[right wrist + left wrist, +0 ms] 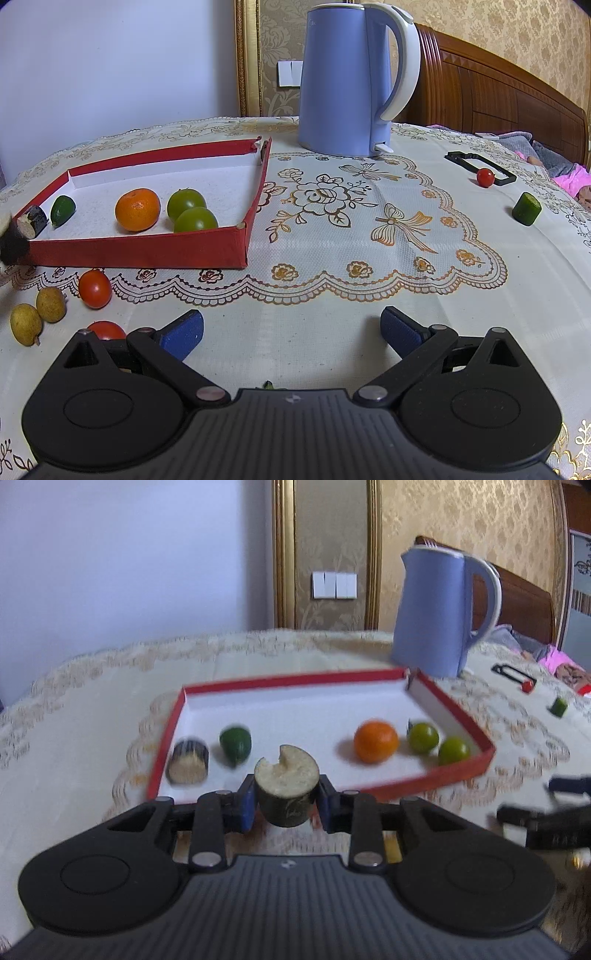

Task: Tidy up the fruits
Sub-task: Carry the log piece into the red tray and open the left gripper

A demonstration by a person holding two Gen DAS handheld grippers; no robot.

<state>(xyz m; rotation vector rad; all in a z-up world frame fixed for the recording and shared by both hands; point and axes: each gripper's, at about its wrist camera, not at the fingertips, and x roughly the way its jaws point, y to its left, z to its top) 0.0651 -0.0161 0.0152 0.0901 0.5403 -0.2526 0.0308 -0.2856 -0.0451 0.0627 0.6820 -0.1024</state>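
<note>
In the left wrist view, the left claw (286, 805) at lower centre grips a dark-skinned cut fruit piece (286, 788), held just in front of the red tray (428, 781). Inside the tray lie a similar cut piece (187, 762), a green fruit (235, 745), an orange (376, 741) and two green round fruits (423, 737).

In the right wrist view, the right claw (291, 334) stands wide and holds nothing above the table (332, 266). Two red tomatoes (95, 288) and two yellow fruits (51, 304) lie at lower left, outside the tray.
</note>
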